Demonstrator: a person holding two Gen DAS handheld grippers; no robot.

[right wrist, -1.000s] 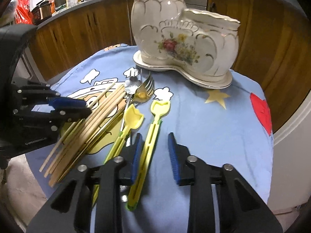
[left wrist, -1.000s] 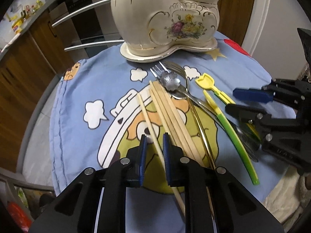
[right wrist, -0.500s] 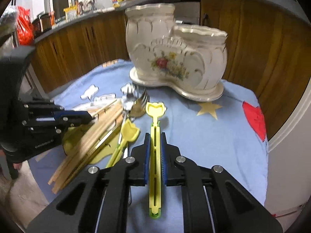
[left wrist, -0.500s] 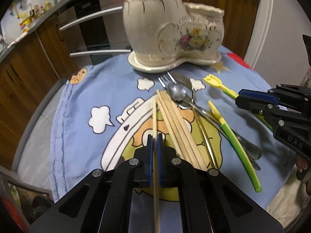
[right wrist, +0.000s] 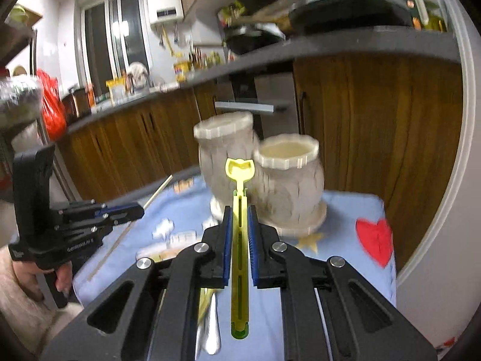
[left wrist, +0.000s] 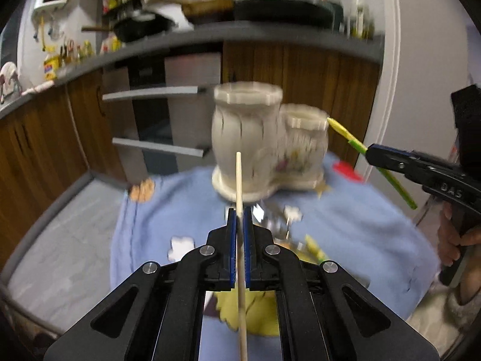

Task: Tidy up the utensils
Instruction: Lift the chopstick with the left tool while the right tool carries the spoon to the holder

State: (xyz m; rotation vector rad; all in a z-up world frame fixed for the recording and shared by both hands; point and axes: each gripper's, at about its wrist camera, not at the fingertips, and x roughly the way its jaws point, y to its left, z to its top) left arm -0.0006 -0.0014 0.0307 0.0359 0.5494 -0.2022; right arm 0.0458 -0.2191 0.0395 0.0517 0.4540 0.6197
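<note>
My left gripper (left wrist: 239,215) is shut on a single wooden chopstick (left wrist: 239,180) that points up toward the cream ceramic two-pot holder (left wrist: 267,144). My right gripper (right wrist: 239,210) is shut on a yellow-green plastic utensil (right wrist: 239,180) whose scoop end rises in front of the holder (right wrist: 285,180). Each gripper shows in the other view: the right one (left wrist: 371,152) with the yellow-green utensil (left wrist: 345,132) at the right, the left one (right wrist: 139,209) with the chopstick (right wrist: 157,191) at the left. Both are lifted above the blue cartoon cloth (left wrist: 345,225). Metal cutlery (left wrist: 270,219) lies blurred on the cloth.
Wooden kitchen cabinets (right wrist: 375,138) and an oven with grey handles (left wrist: 156,93) stand behind the table. A grey counter (left wrist: 180,45) above carries pans and bottles. A hand (left wrist: 454,243) grips the right tool. The cloth's red heart (right wrist: 374,240) marks the right edge.
Both grippers closed, the left on a chopstick and the right on the yellow-green utensil, then rose off the cloth and tilted up so the counter came into view.
</note>
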